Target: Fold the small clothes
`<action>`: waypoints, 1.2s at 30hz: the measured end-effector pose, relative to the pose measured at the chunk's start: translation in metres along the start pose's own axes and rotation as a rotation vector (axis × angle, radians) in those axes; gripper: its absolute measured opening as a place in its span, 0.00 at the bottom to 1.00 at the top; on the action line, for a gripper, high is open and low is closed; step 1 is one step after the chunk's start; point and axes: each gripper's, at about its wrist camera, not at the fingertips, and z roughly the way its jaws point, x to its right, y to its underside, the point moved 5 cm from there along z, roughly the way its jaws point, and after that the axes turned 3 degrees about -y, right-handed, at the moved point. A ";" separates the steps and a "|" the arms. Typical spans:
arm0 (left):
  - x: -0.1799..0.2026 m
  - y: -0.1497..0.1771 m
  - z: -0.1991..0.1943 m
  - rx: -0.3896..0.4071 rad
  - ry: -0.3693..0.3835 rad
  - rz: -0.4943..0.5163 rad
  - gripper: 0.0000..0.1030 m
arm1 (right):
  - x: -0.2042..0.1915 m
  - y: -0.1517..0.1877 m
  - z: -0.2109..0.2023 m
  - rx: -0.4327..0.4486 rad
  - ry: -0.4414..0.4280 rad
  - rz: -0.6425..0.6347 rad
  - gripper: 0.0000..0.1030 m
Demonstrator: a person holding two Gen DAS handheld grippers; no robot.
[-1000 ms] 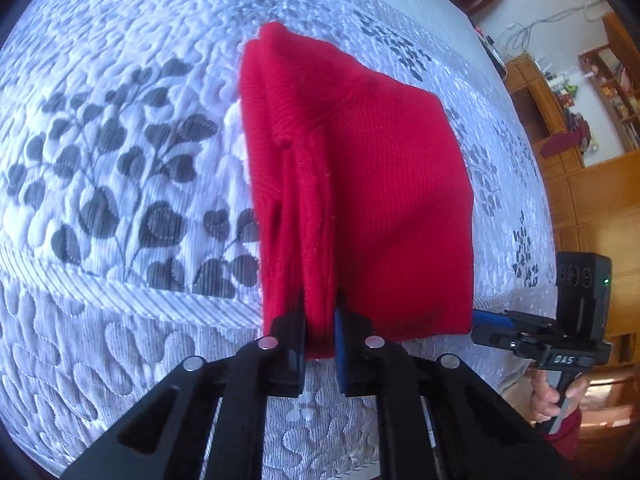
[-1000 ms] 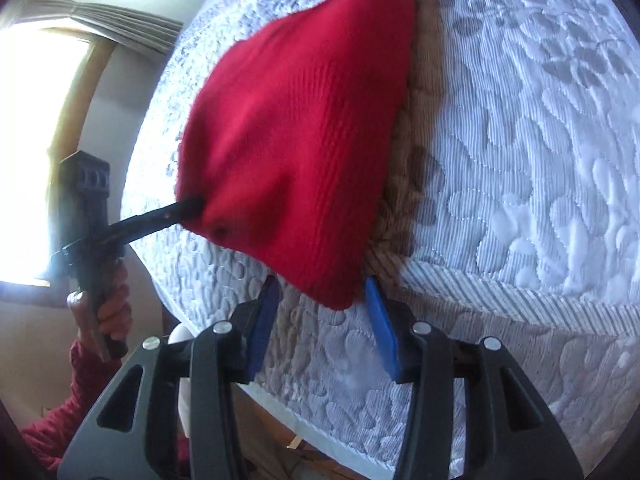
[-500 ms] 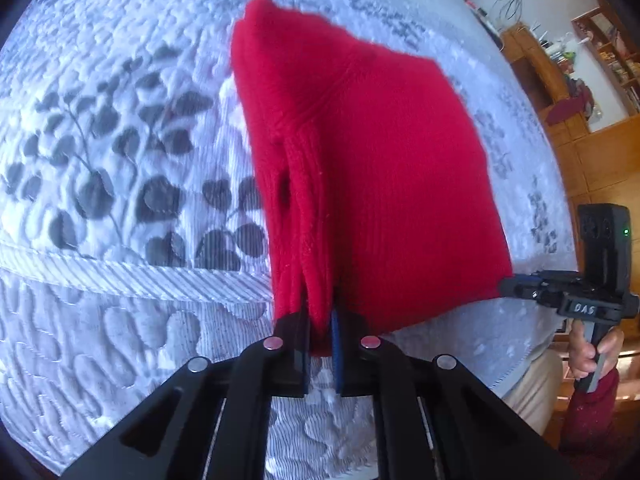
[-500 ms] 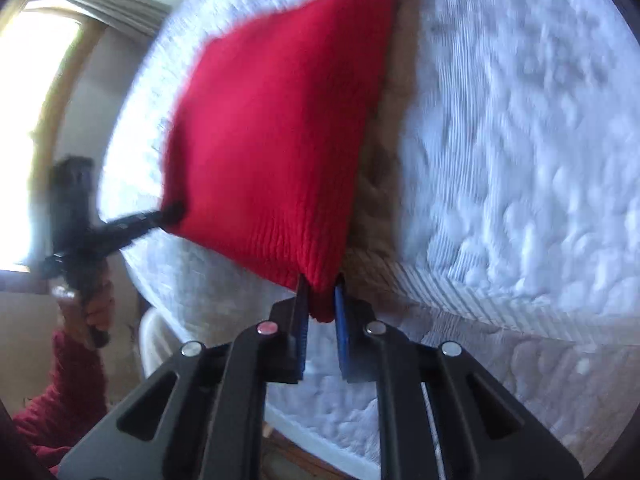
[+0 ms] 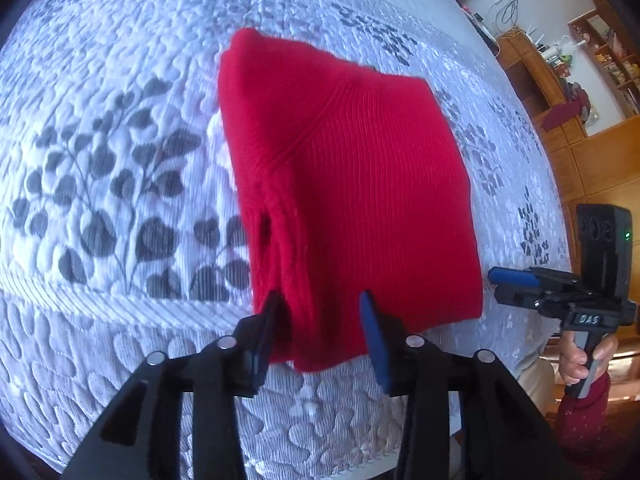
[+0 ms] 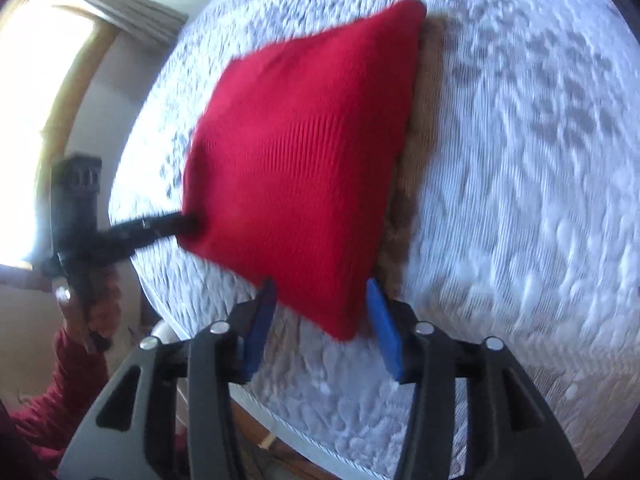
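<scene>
A red knitted garment (image 5: 352,184) lies folded on a white quilted bedspread with grey leaves (image 5: 100,200). My left gripper (image 5: 320,336) stands over the garment's near left corner. Its jaws are opening, and the thick folded edge lies loose between the blue pads (image 5: 374,344). My right gripper (image 6: 322,324) hangs over the near right corner of the garment (image 6: 304,160). Its jaws are opening too, and the corner tip sits between them without being pressed. In the left wrist view, the right gripper (image 5: 504,278) shows just off the garment's right corner.
The bed's front edge (image 6: 288,420) runs just below both grippers. Wooden cabinets and shelves (image 5: 580,92) stand beyond the bed to the right, and a bright window (image 6: 40,100) is on the other side. A hand in a red sleeve (image 5: 580,360) holds the right gripper's handle.
Half a second ago both grippers were shut on the garment's near corners; now both jaws have parted and the cloth rests on the bed. Both grippers have drawn back a little.
</scene>
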 end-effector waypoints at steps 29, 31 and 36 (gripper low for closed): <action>-0.011 -0.093 -0.013 0.148 -0.143 0.013 0.58 | 0.014 -0.072 0.008 -0.013 0.054 0.019 0.41; -0.016 -0.113 -0.006 0.150 -0.156 -0.011 0.58 | 0.021 -0.090 0.003 0.005 0.085 0.024 0.42; -0.030 -0.150 0.011 0.162 -0.200 -0.042 0.58 | 0.038 -0.122 0.002 0.026 0.096 0.049 0.43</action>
